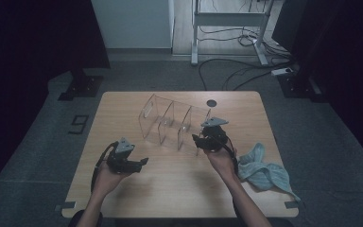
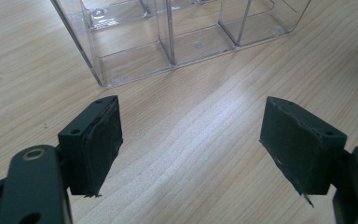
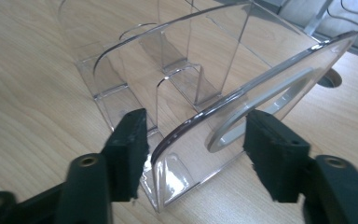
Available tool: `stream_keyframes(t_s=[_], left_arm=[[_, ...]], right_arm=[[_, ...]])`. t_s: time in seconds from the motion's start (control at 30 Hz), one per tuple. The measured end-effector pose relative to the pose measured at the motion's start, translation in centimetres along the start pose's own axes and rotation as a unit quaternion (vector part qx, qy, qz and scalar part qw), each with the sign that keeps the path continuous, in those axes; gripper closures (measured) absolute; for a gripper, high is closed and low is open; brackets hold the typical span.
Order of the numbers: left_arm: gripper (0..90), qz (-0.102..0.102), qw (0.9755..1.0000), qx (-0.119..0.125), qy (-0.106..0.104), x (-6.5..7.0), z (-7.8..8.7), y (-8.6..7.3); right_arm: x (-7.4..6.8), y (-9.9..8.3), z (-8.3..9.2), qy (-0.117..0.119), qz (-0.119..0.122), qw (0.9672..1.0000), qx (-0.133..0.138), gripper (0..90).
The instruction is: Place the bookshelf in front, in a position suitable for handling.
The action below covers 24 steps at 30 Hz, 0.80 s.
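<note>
A clear plastic organizer (image 1: 175, 125) with several open compartments lies across the middle of the wooden table (image 1: 170, 189). My right gripper (image 1: 197, 141) is at its right end. In the right gripper view the jaws (image 3: 200, 149) straddle the organizer's end wall (image 3: 261, 88), which has a slot-shaped handle cutout. The wall runs slantwise through the gap, and the pads do not clamp it. My left gripper (image 1: 143, 163) hovers over bare wood in front of the organizer's left end. It is open (image 2: 191, 144) with nothing between its pads, and the organizer (image 2: 168, 42) lies just beyond them.
A crumpled light-blue cloth (image 1: 264, 170) lies at the table's right edge near my right forearm. A dark round grommet hole (image 1: 211, 102) sits behind the organizer. Beyond the table are a desk frame and cables on the floor.
</note>
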<state>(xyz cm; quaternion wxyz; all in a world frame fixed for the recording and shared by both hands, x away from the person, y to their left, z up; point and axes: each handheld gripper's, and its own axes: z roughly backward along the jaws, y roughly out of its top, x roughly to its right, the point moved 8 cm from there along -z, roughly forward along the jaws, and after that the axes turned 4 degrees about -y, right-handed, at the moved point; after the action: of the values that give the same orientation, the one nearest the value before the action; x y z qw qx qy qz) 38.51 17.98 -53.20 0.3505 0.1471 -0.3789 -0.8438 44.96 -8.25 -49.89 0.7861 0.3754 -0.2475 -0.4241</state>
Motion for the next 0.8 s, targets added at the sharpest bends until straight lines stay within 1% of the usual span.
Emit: stream_keyframes(t_s=[0.03, 0.07, 0.1, 0.13, 0.17, 0.2, 0.37, 0.6, 0.8], left_arm=[[21.1, 0.000, 1.0000, -0.001, 0.001, 0.0, 0.0, 0.0], [21.1, -0.001, 1.0000, -0.001, 0.002, -0.1, 0.0, 0.0], [21.1, -0.001, 1.0000, -0.001, 0.002, -0.1, 0.0, 0.0], [21.1, -0.001, 1.0000, -0.001, 0.003, -0.1, 0.0, 0.0], [21.1, -0.001, 1.0000, -0.001, 0.003, -0.1, 0.0, 0.0], [21.1, -0.001, 1.0000, -0.001, 0.003, -0.1, 0.0, -0.1], [21.1, 0.000, 1.0000, 0.000, 0.005, -0.4, 0.2, -0.1], [21.3, 0.012, 0.9998, 0.009, 0.013, -1.2, 1.0, -0.1], [21.3, 0.016, 0.9997, 0.006, 0.019, -2.0, 1.5, -0.5]], right_arm=[[0.0, 0.0, 0.0, 0.000, 0.000, 1.0000, 0.000, 45.4], [0.0, -0.1, -0.1, 0.002, 0.000, 1.0000, -0.004, 48.7], [0.0, -0.2, -0.1, 0.011, -0.011, 0.9999, -0.006, 51.8], [0.1, -0.3, -0.1, 0.014, -0.016, 0.9998, -0.006, 52.9], [0.1, -0.3, -0.1, 0.014, -0.016, 0.9998, -0.006, 52.9], [0.2, -0.4, -0.1, 0.018, -0.021, 0.9996, -0.007, 54.8], [0.7, -0.5, -0.1, 0.015, -0.026, 0.9995, -0.004, 58.0], [1.9, -0.8, 0.2, 0.005, -0.026, 0.9996, -0.004, 63.9], [2.5, -1.0, 0.4, 0.000, -0.027, 0.9996, -0.004, 65.6]])
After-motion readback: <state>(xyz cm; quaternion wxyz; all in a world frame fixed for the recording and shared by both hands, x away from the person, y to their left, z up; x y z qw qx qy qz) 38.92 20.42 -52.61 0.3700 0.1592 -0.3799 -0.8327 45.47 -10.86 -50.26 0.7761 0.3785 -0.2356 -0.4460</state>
